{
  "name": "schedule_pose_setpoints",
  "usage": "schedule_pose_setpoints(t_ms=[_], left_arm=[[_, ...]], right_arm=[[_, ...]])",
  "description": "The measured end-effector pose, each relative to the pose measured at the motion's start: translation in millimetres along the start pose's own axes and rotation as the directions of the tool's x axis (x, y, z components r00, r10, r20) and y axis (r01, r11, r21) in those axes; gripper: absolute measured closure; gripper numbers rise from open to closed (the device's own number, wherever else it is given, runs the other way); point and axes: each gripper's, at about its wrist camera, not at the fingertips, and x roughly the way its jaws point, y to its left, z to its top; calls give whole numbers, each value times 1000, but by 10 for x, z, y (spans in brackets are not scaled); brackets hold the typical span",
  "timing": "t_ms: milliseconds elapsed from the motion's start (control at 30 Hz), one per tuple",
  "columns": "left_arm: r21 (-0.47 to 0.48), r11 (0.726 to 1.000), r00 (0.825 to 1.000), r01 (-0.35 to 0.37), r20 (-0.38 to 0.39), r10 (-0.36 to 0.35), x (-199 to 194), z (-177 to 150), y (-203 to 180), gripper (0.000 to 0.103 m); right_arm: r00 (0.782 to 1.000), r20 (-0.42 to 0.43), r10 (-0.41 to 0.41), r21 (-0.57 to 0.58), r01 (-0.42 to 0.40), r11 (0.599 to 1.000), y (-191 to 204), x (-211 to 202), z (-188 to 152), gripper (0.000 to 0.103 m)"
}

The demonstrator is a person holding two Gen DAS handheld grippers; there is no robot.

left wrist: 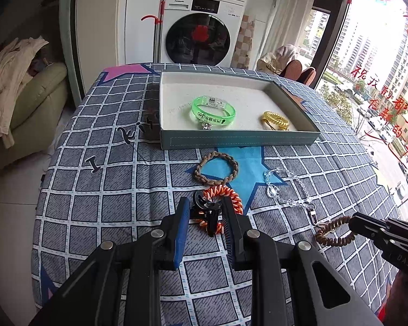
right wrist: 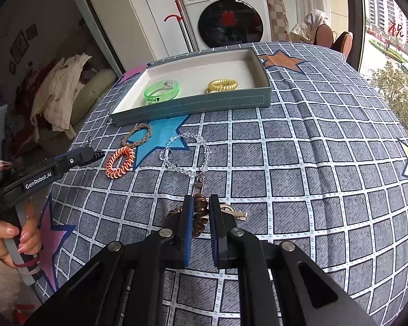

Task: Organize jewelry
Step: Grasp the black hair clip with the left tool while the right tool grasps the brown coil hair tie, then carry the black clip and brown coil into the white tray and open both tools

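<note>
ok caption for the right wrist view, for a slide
Right gripper shut on brown coil bracelet; tray beyond.

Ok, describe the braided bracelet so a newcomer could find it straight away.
Start at the shallow grey tray on the checked cloth. Just in front of its near wall, on a blue star, lies the braided bracelet. It is a dull brown-and-tan plaited ring, unlike the orange coil nearer the camera and the clear bead strand to its right.

The worktop (left wrist: pixel 117 190) wears a grey cloth gridded in white, with blue, pink and orange stars. A grey-blue tray (left wrist: pixel 239 140), white inside, holds a green bangle (left wrist: pixel 213 111) and a yellow coil (left wrist: pixel 275 120). Outside lie a tan braid (left wrist: pixel 216 167), an orange coil (right wrist: pixel 119 162), clear beads (right wrist: pixel 189 152) and a brown coil (right wrist: pixel 200 214).
</note>
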Motion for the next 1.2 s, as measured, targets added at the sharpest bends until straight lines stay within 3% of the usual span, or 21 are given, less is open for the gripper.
schedule_pose_setpoints(t_ms=[300,700,1200], left_arm=[[9,1000,1000,14,18,-15,-91,16,-33,59],[25,1000,999,-2,36,1,-92,235,-25,59],[37,999,999,-11,35,9,318,825,-129,59]], right_arm=[[999,35,10,34,-11,999,-84,-162,108,91],[998,67,1,19,-2,1000,-146,-245,518,91],[998,61,19,21,-20,1000,-148,167,1212,91]])
